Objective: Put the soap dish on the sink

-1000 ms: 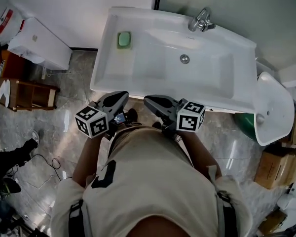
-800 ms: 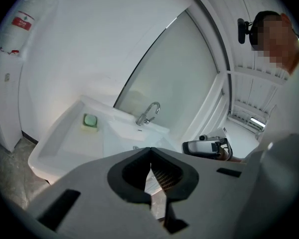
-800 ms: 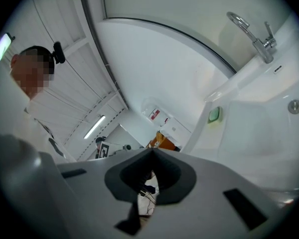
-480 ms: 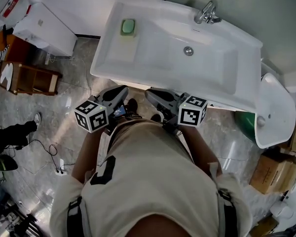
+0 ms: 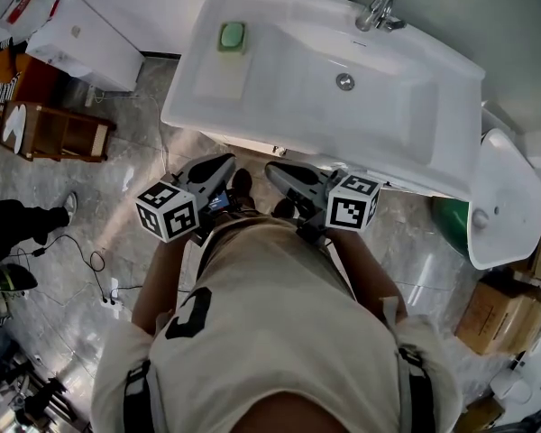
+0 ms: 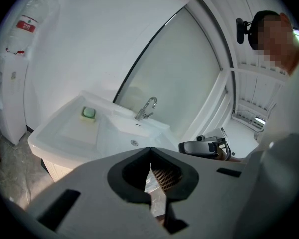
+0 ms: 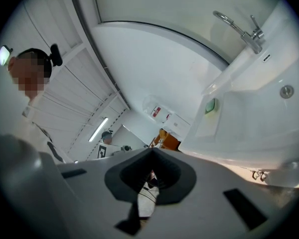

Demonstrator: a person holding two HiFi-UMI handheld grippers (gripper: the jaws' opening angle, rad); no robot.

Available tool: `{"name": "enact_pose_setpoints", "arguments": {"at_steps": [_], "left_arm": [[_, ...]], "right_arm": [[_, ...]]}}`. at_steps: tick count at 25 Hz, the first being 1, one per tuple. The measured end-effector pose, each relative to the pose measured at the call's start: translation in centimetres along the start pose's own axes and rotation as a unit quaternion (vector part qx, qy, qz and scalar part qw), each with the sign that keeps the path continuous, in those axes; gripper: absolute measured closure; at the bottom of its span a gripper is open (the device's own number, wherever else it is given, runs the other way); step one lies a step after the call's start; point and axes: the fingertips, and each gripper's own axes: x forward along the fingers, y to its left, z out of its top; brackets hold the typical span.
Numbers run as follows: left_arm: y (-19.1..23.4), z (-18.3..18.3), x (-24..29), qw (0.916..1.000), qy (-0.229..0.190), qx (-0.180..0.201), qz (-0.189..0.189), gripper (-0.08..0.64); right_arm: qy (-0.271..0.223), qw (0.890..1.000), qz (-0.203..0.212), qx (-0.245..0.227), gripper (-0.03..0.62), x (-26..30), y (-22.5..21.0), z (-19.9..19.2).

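A green soap dish [image 5: 232,36] lies on the white sink [image 5: 207,97], back left corner.

Head view overhead, steeply down; gripper views lower, seemingly near level; all share sink [image 5: 207,97].

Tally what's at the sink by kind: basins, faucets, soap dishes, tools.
2 basins: sink, loose white basin at right
1 faucet
1 soap dish, green, on the sink's ledge
2 tools: left tool, right tool, both shut and empty
Total: 6
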Motion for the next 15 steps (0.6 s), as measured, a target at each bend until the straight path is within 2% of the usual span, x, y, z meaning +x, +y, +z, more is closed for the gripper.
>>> {"name": "enact_pose_setpoints", "arguments": {"at_steps": [5,8,15], "left_arm": [[-0.5,-1.4,-0.1,0.9998,0.0,-0.017,0.009,0.54],[-0.7,-1.9,0.0,0.9997,0.005,-0.022,0.011,0.54],[0.9,-1.0,-0.5,0.9997,0.01,-0.01,0.018,0.54]], "right_arm": [[0.011,1.0,0.002,0.016,0.581,-0.6,-0.3,-1.2],[0.011,1.0,-0.011,0.012,0.582,-0.9,-0.6,-1.4],[0.02,0.999,-0.024,0.008,0.583,0.7,-1.0,-1.3]]}}
